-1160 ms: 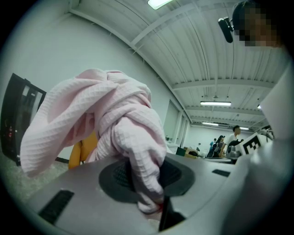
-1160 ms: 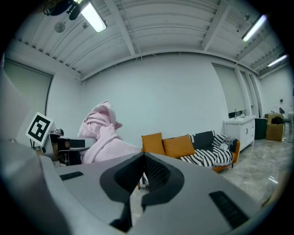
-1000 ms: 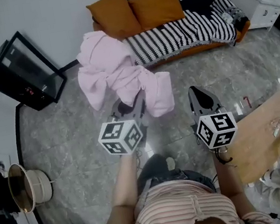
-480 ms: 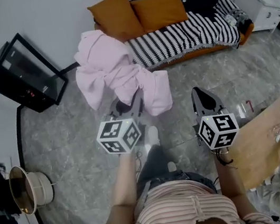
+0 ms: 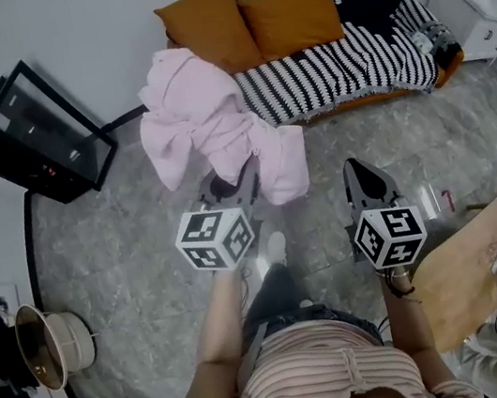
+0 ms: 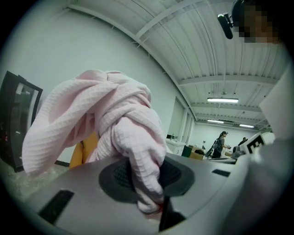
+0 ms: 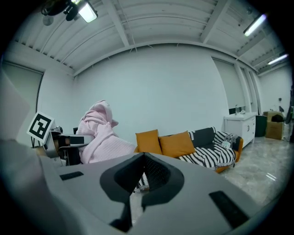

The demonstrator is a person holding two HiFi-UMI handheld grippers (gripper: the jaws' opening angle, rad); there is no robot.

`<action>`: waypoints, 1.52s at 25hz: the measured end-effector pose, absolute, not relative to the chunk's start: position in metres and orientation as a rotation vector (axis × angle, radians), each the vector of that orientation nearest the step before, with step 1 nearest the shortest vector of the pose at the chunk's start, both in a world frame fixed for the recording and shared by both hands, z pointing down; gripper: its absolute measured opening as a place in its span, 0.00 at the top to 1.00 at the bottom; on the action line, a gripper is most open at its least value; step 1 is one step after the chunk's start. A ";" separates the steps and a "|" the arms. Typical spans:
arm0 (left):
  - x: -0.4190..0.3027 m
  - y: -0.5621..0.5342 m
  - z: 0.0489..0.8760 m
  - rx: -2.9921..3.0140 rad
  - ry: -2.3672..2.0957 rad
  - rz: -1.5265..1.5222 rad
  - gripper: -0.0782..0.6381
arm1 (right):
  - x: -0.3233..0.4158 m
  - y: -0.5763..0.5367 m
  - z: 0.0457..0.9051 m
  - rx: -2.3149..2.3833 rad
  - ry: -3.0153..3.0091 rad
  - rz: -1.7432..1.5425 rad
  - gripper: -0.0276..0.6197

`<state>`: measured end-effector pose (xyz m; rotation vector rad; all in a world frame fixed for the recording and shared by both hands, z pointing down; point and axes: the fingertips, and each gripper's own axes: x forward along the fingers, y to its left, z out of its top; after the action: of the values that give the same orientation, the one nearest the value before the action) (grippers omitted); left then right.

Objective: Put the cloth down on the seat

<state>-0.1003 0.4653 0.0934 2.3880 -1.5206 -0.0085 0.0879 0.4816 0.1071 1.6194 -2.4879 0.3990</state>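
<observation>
Pink cloth [image 5: 207,124]: bunched, held aloft near the cushion end of the sofa [image 5: 370,76], not on the seat.
Left gripper [image 5: 225,186]: jaws clamped on a fold of the cloth.
Right gripper [image 5: 358,167]: jaws together, nothing between them, clear of the cloth.
Sofa: striped throw [image 5: 346,52] over the seat, two orange cushions [image 5: 288,15] at one end.

The cloth [image 5: 206,120] in your left gripper [image 5: 227,186] hangs before the sofa [image 5: 365,101], cushions [image 5: 288,15] on it; right gripper [image 5: 358,172] to its right, cabinet [image 5: 37,135] left.
</observation>
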 end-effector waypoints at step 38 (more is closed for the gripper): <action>-0.168 0.195 0.146 2.318 -1.438 0.064 0.76 | 0.032 0.222 0.132 1.652 -2.350 0.412 0.95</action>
<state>-0.1679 0.1952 0.1461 2.3184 -1.4380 0.0640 0.0321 0.2220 0.1316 1.6519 -2.3500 0.4119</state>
